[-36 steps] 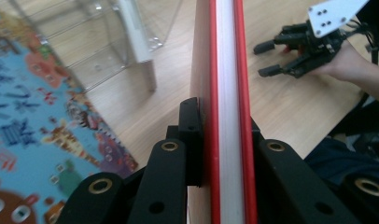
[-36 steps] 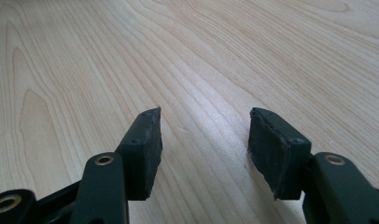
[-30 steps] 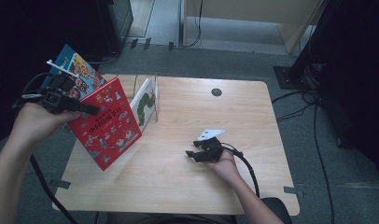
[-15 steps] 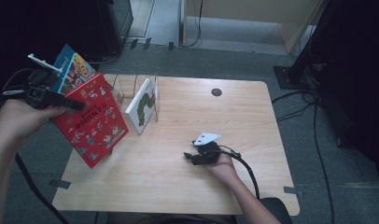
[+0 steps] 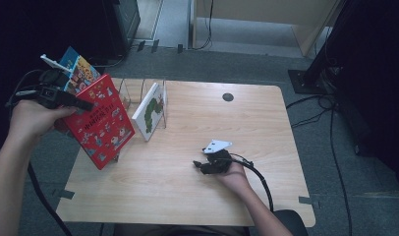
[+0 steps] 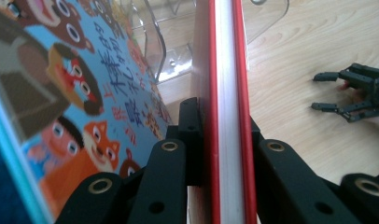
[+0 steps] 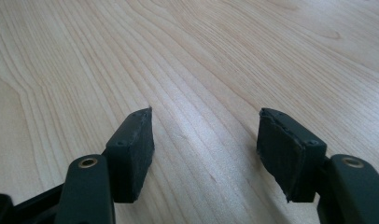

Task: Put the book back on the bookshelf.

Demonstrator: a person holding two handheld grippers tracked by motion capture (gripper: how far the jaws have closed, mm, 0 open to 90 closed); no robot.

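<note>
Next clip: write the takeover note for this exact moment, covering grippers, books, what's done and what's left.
Left gripper: jaws shut on the red book, held tilted in the air over the table's left edge, a blue book behind it.
Right gripper: jaws open, holding nothing, low over bare tabletop.
Done: the caterpillar book leans in the clear rack.
Left: probably slot the red book into the rack, then see to the blue one.

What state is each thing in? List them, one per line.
Red book: clamped in the left claw, lifted, tilted.
Blue book: behind the red one, tilted.
White caterpillar book: leaning in the clear rack.
Right claw: open, empty, low over the table.
</note>
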